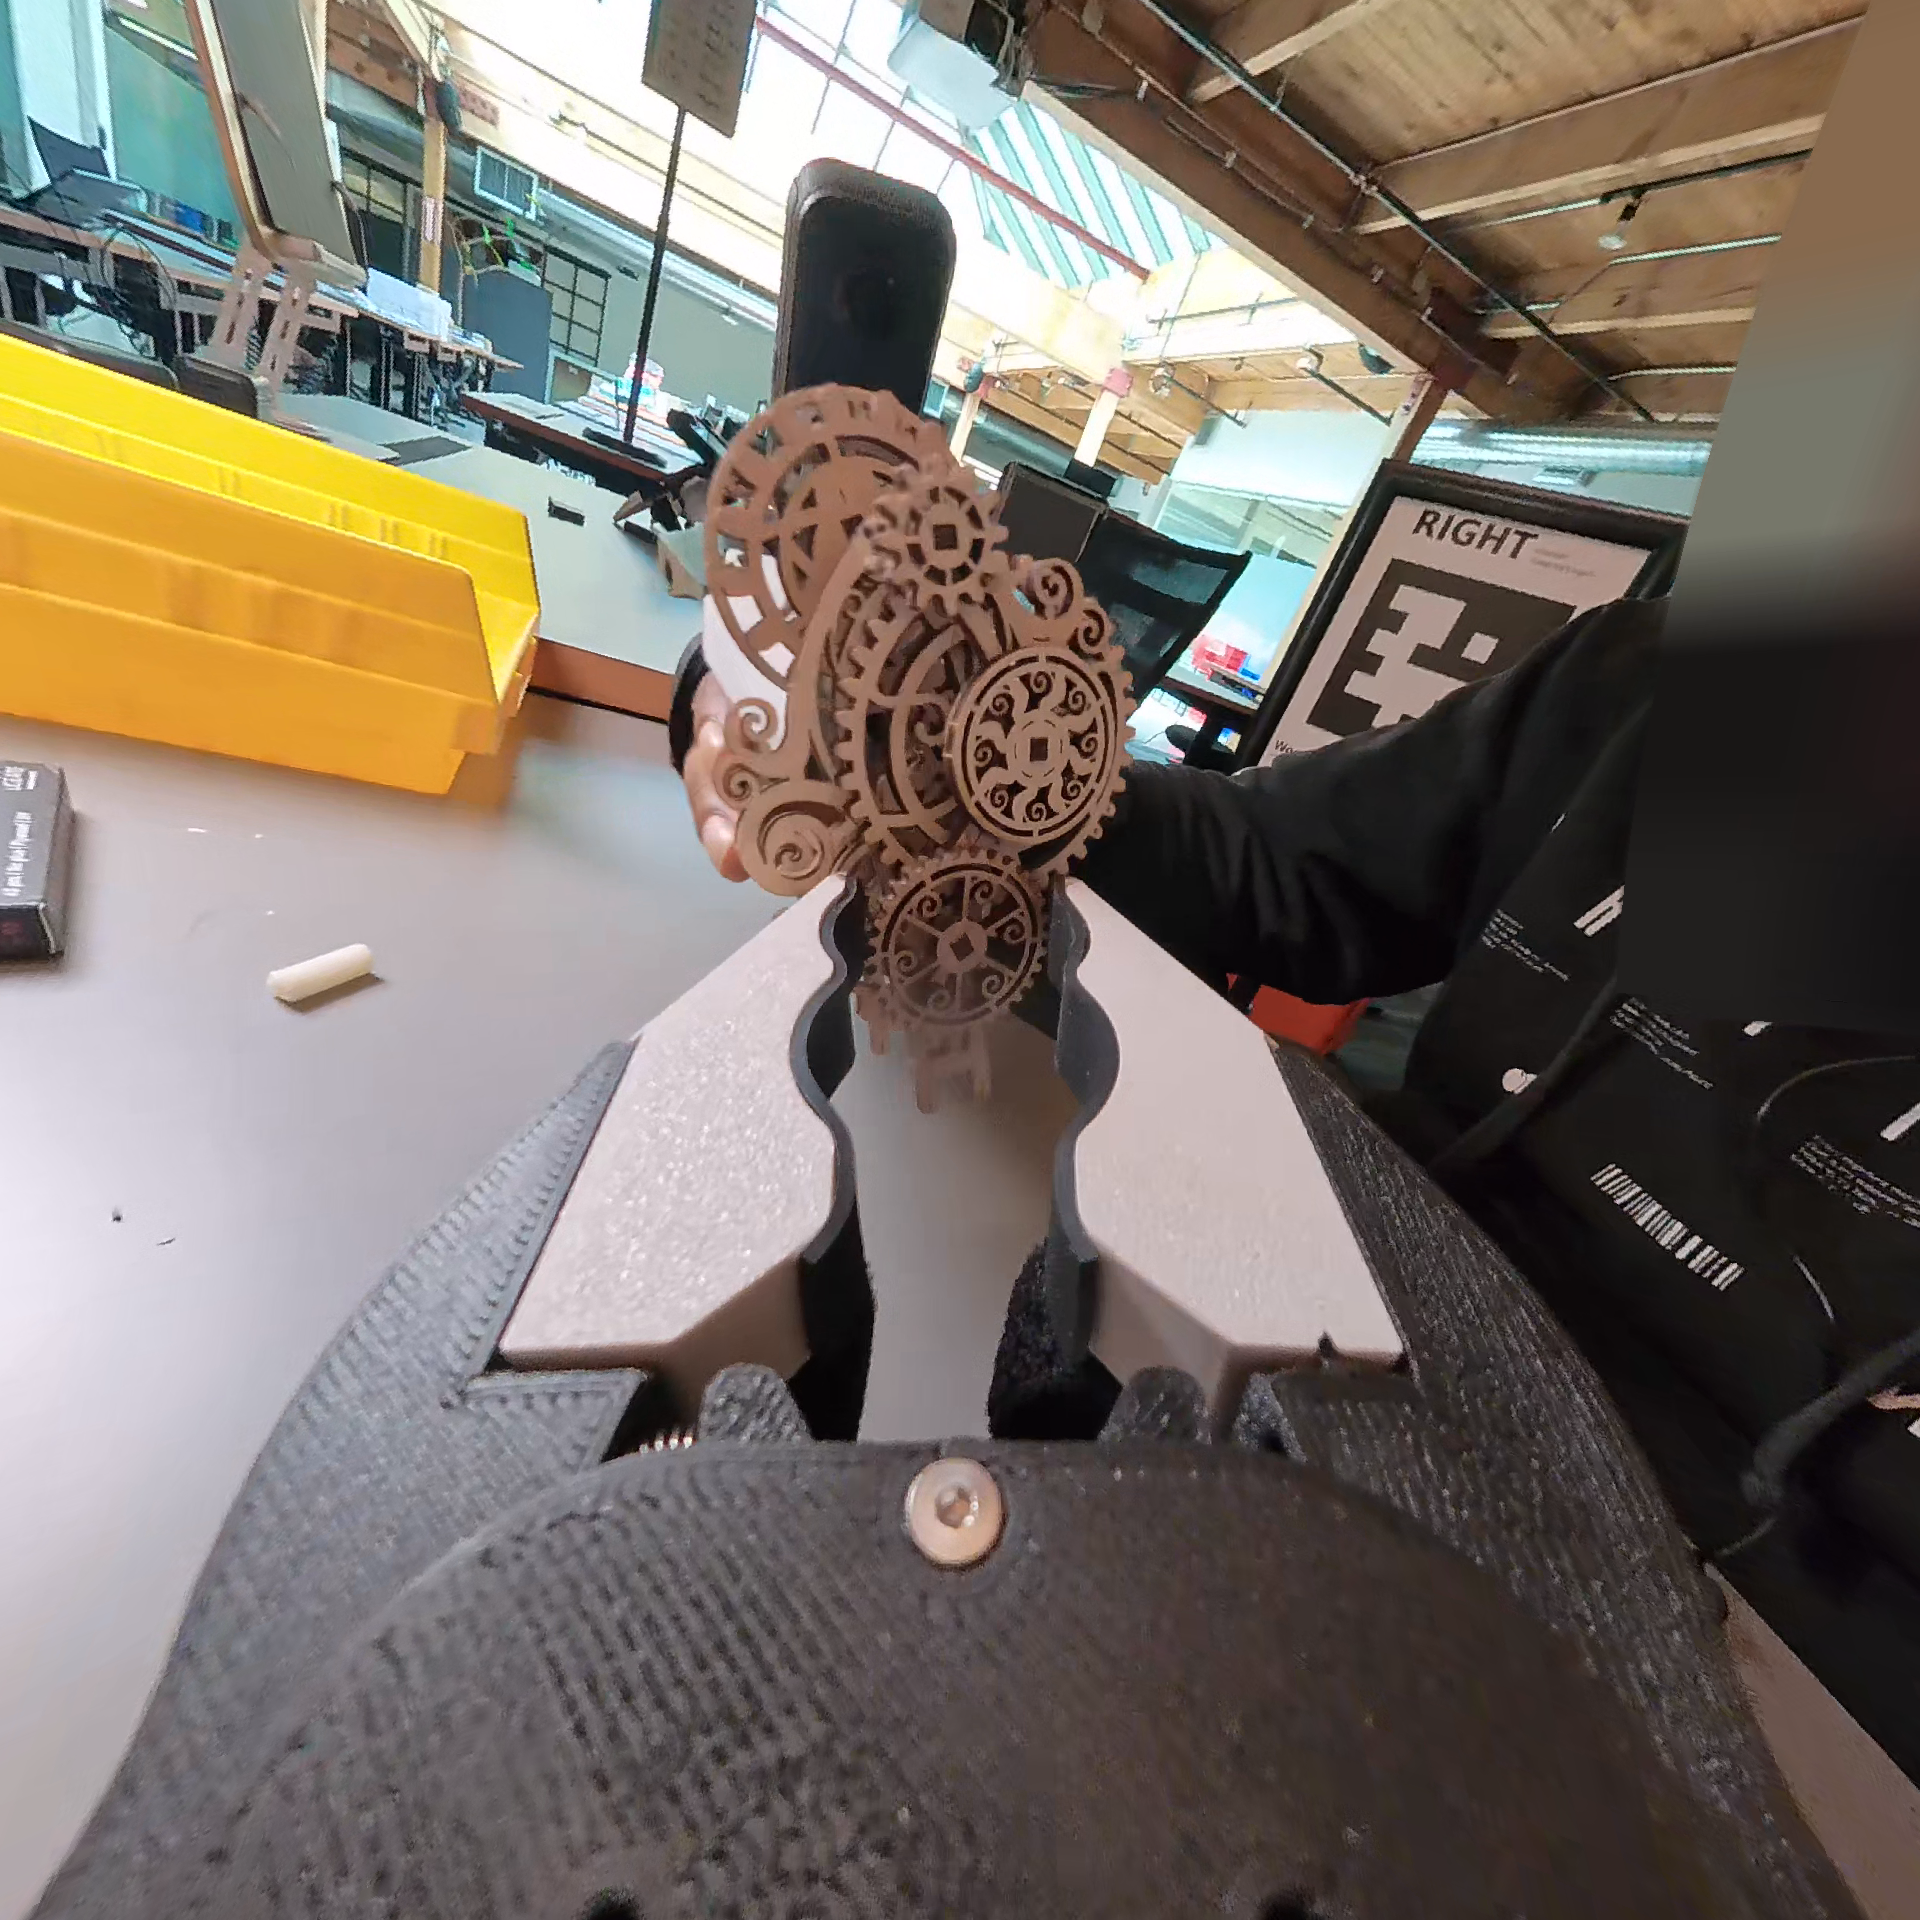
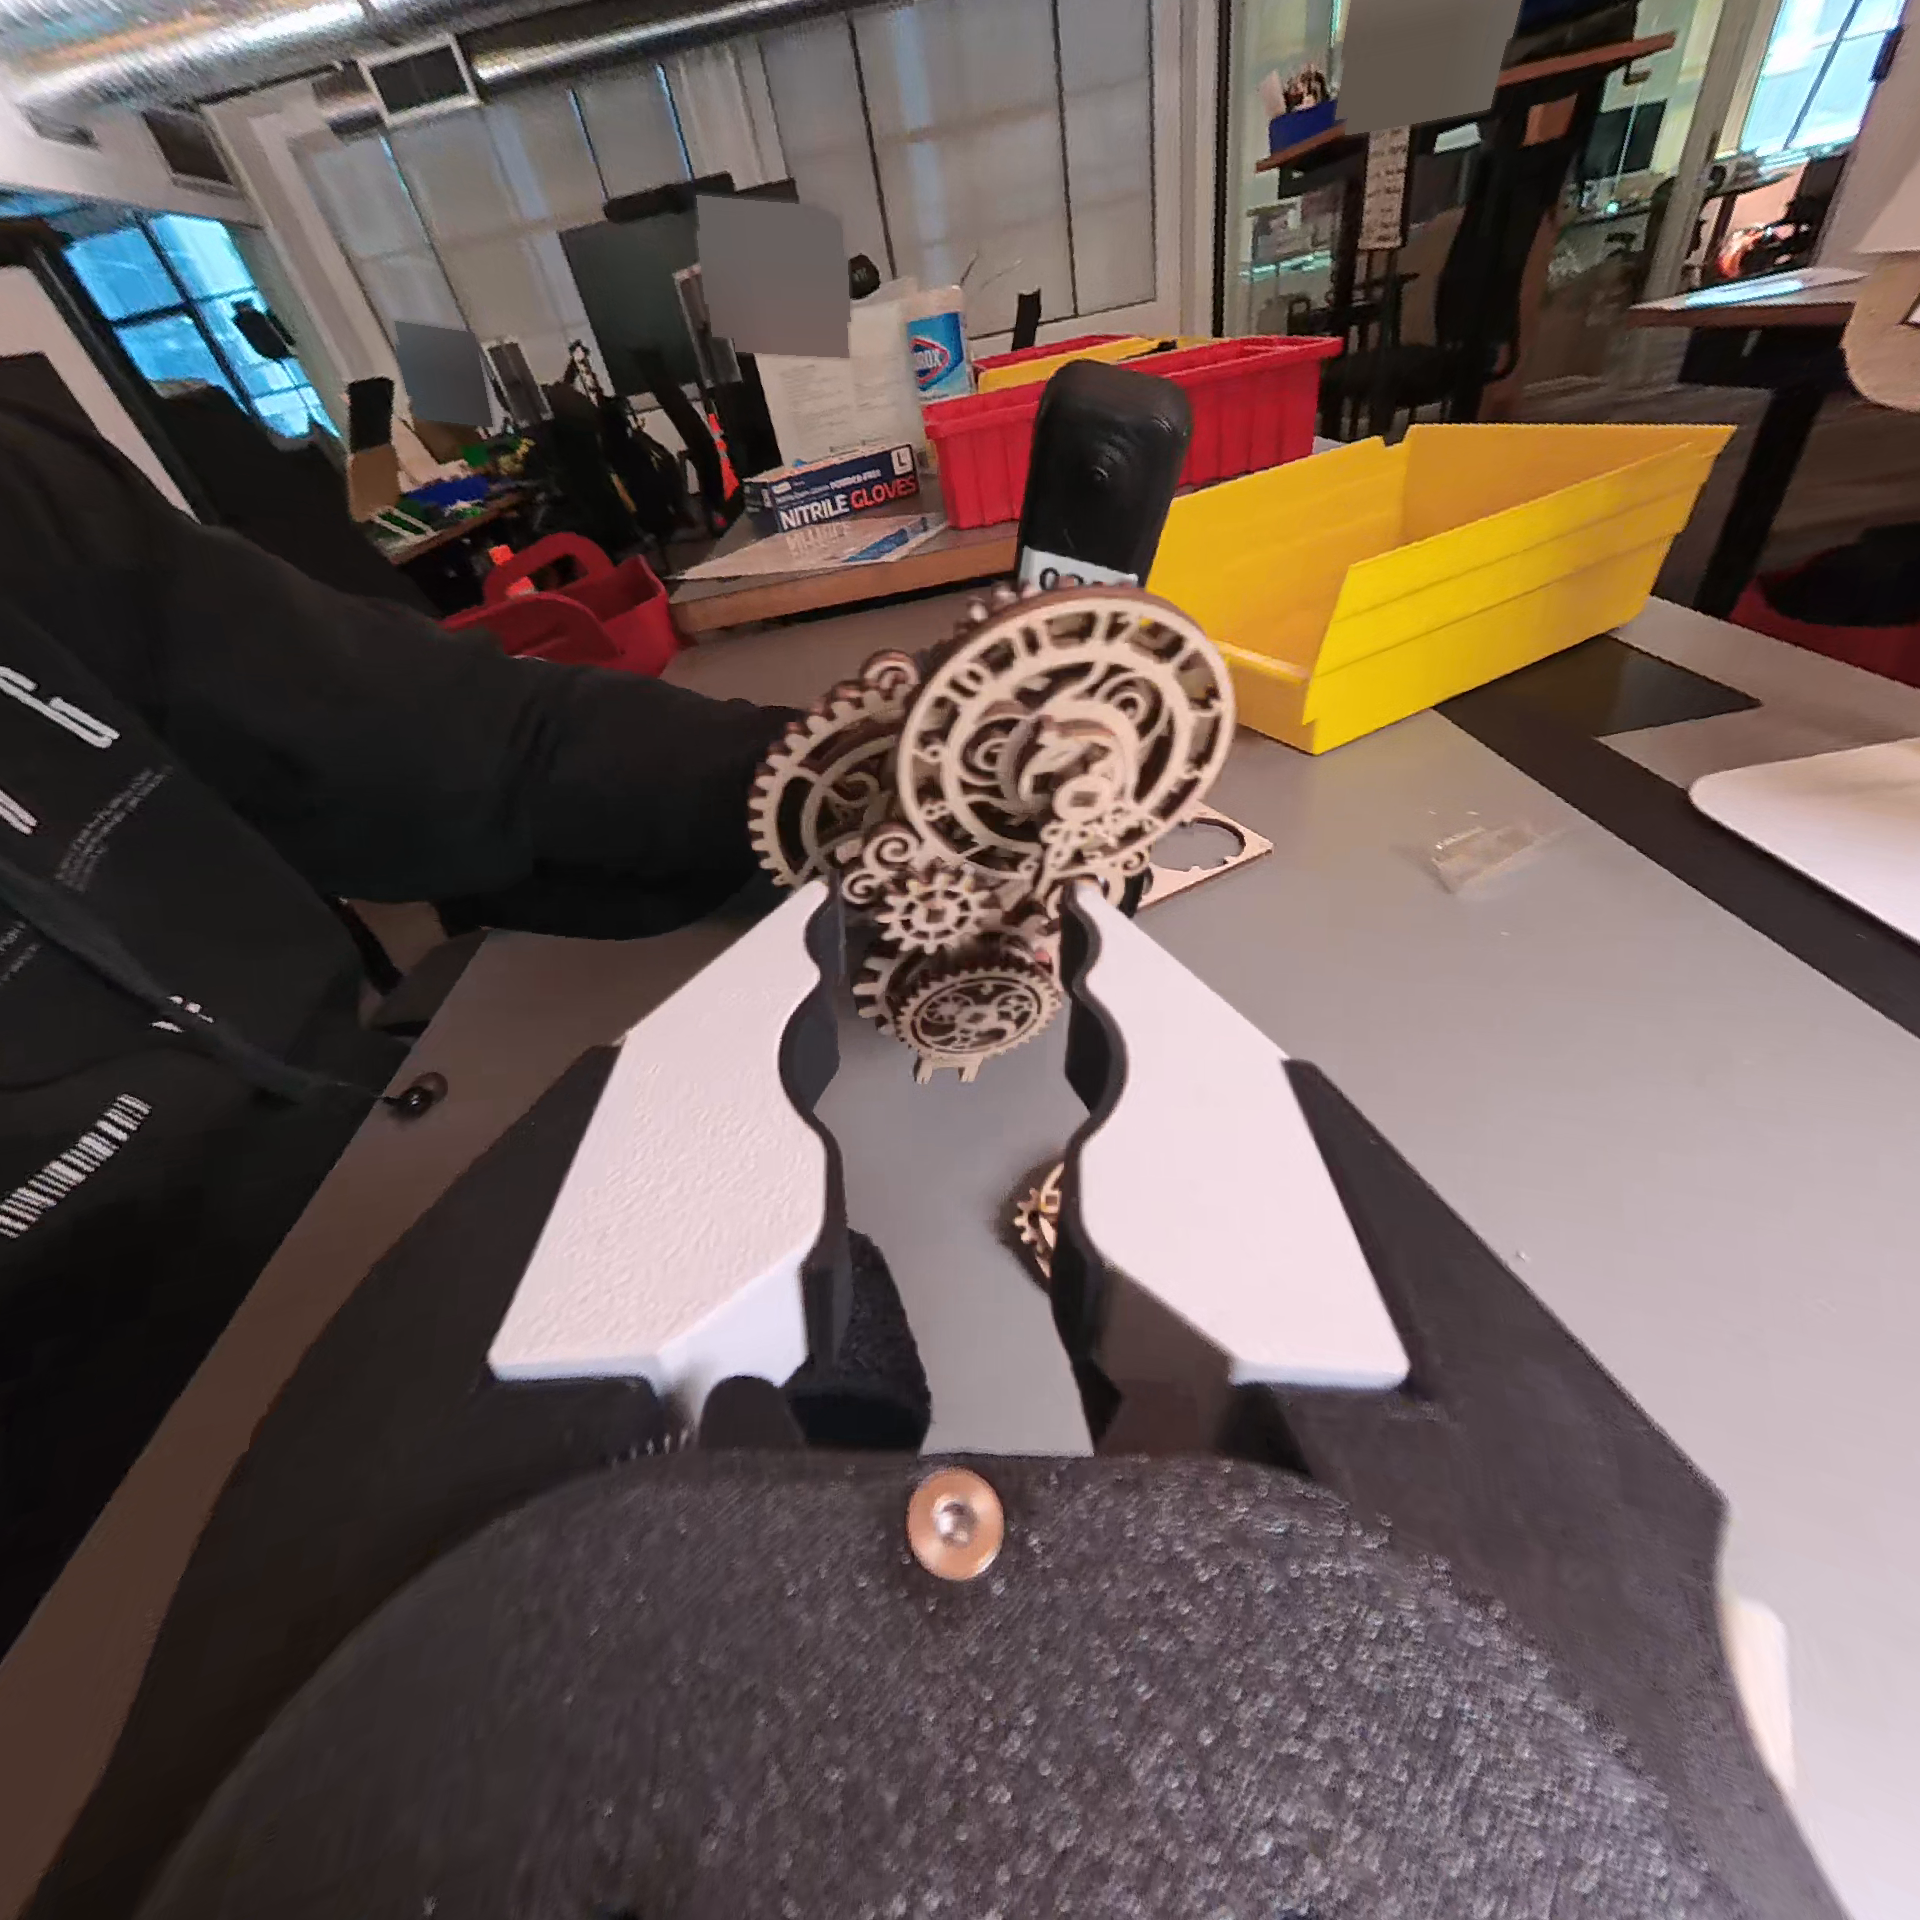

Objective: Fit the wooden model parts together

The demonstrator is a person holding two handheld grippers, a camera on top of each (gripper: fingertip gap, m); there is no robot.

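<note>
The wooden gear clock model (image 1: pixel 914 675) is held upright above the grey table (image 1: pixel 312 1195). My left gripper (image 1: pixel 956 961) is shut on its lowest gear (image 1: pixel 961 951), with both dark pads against the gear's rim. In the right wrist view the model (image 2: pixel 1039 790) faces me from the other side. My right gripper (image 2: pixel 951 997) stands around the model's lowest gear (image 2: pixel 966 1003). The jaws are partly closed, with a thin gap showing at the left pad (image 2: pixel 821 987), so it is open. A black sleeve (image 2: pixel 468 779) hides the left gripper in this view.
A yellow bin (image 1: pixel 239 623) sits at the left, and it also shows in the right wrist view (image 2: pixel 1455 582). A loose small gear (image 2: pixel 1039 1216) lies on the table under my right finger. A cut-out wooden sheet (image 2: pixel 1216 842), a white stick (image 1: pixel 317 971) and a black box (image 1: pixel 31 862) also lie there. My two grippers' fingertips are within a few centimetres of each other.
</note>
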